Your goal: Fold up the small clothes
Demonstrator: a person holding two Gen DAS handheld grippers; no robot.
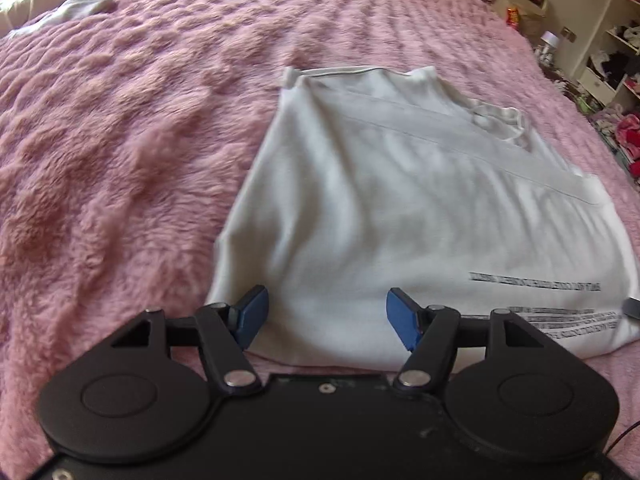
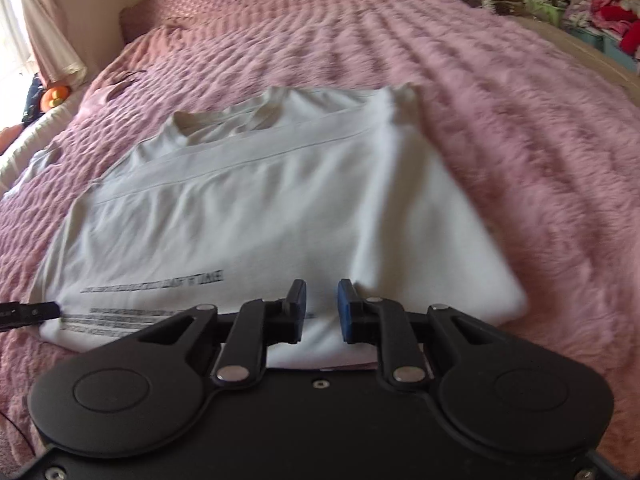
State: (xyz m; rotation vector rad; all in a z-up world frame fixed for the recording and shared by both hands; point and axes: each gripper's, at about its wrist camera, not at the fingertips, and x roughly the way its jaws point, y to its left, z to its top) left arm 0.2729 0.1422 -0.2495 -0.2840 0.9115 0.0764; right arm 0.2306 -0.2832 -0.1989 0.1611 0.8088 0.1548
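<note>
The white T-shirt (image 2: pixel 248 216) lies folded on the pink bed (image 2: pixel 500 120), collar pointing away, black print nearest; the left gripper (image 1: pixel 326 312) is spread above its hem, and the right gripper (image 2: pixel 322 308) is nearly closed, grasping nothing visible.

Left gripper (image 1: pixel 326 314) tilted downward, blue pads (image 1: pixel 252 314) spread wide apart, nothing pinched between them. Right gripper (image 2: pixel 322 308) likewise angled down, jaws drawn close with only a narrow gap between the blue pads (image 2: pixel 345 312); whether anything sits in that gap cannot be told.
</note>
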